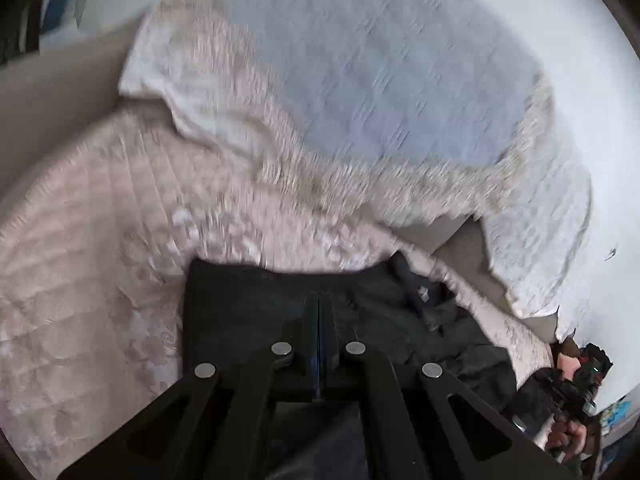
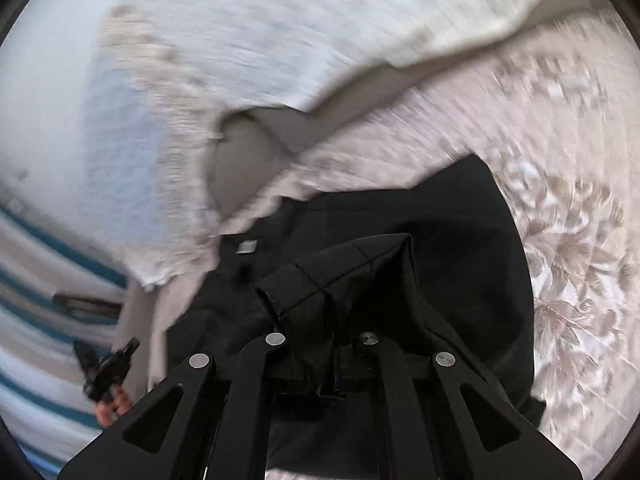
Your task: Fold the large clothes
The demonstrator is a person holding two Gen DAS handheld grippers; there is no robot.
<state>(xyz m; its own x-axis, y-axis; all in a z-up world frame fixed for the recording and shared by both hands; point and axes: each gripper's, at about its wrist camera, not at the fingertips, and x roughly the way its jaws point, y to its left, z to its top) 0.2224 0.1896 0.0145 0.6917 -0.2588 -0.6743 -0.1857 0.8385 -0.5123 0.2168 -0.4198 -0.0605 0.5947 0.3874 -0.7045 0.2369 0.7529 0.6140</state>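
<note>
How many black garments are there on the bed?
1. The black garment lies on the floral bedspread, its near edge bunched in the right tool. Others may be hidden under the blankets.

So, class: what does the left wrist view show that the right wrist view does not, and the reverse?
Left wrist only: the left gripper shut, with flat black cloth under it.
Right wrist only: a bunched fold of the black garment pinched in the right gripper, and blue-striped fabric.
Both: the black garment, the pale floral quilted bedspread and the rumpled white blanket.
</note>
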